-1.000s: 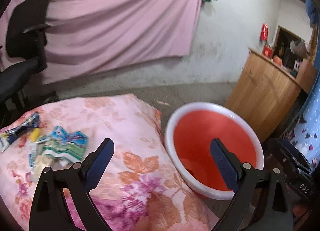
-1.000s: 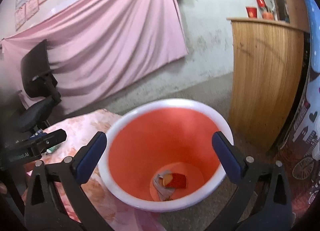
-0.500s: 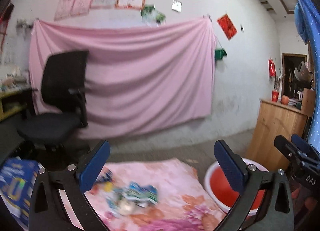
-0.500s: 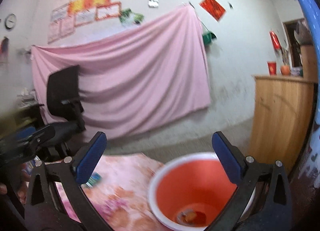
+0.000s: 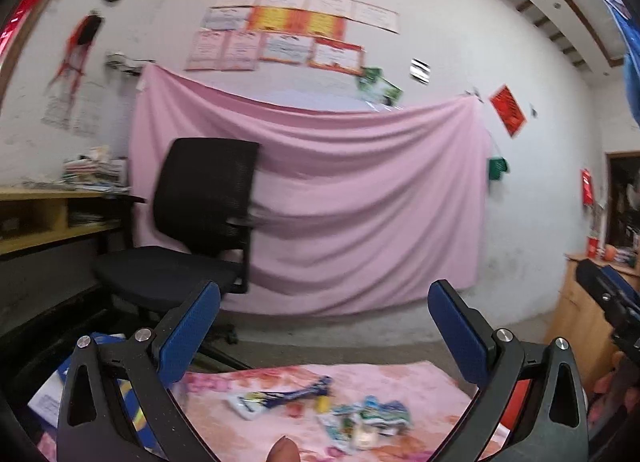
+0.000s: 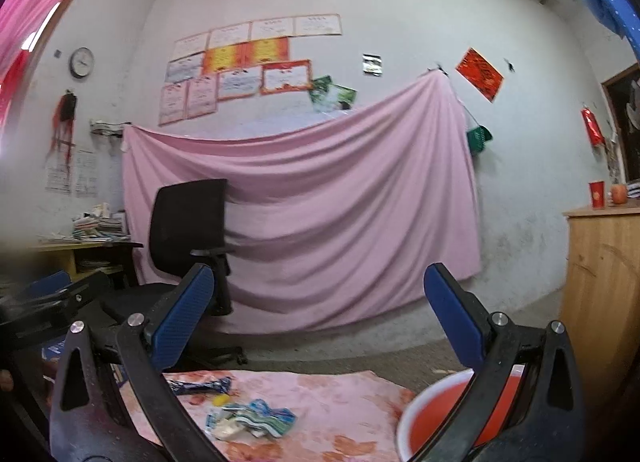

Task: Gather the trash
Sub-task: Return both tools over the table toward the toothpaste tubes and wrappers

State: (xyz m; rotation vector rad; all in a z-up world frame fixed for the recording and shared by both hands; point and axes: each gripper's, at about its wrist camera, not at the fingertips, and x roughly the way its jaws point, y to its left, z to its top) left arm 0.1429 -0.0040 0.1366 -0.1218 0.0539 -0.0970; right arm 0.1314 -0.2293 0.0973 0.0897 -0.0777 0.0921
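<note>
On floral quilted cloth: crinkled foil wrappers, somewhat blurred; both grippers' jaws spread wide, empty.

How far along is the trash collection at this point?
Done: cannot tell; the red bin's inside is hidden here. In hand: nothing, the left gripper and right gripper are both open and empty. Left: wrappers and a dark packet on the floral cloth.

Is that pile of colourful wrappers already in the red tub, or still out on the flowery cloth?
Still out: the crumpled wrappers lie on the pink floral cloth, left of the white-rimmed red tub.
</note>
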